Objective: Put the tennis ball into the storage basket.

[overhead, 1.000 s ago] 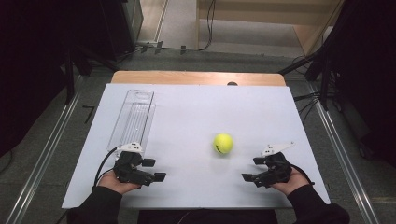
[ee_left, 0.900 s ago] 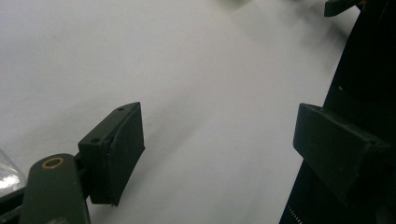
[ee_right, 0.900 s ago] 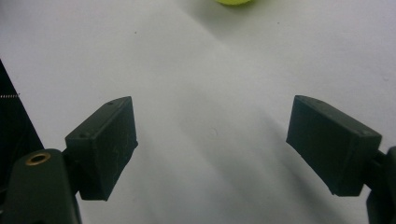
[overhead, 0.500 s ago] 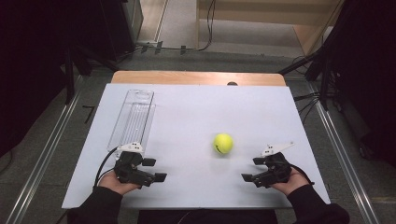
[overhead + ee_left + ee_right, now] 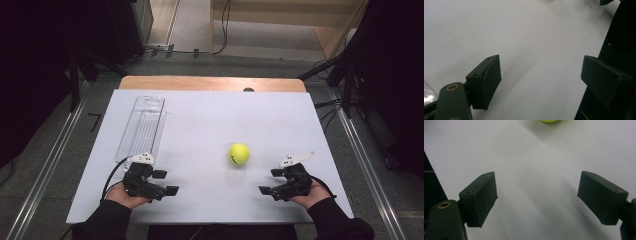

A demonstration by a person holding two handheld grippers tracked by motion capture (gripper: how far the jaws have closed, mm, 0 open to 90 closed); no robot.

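We hold a gripper in each hand low over the near edge of the white tabletop (image 5: 210, 125). Our left gripper (image 5: 162, 183) sits at the near left, its tips turned toward the middle. Its fingers (image 5: 486, 80) have just been opening and now stand apart, with bare tabletop between them. Our right gripper (image 5: 272, 182) sits at the near right, mirrored toward the left one. Its fingers (image 5: 480, 197) are spread wide and hold nothing.

The yellow-green tennis ball (image 5: 239, 153) rests on the tabletop between our two hands and a little farther from us, nearer the right gripper and clear of both. In the right gripper view, its lower edge peeks in at the top. A clear plastic tray (image 5: 145, 125) lies lengthwise along the left side, just beyond our left gripper.
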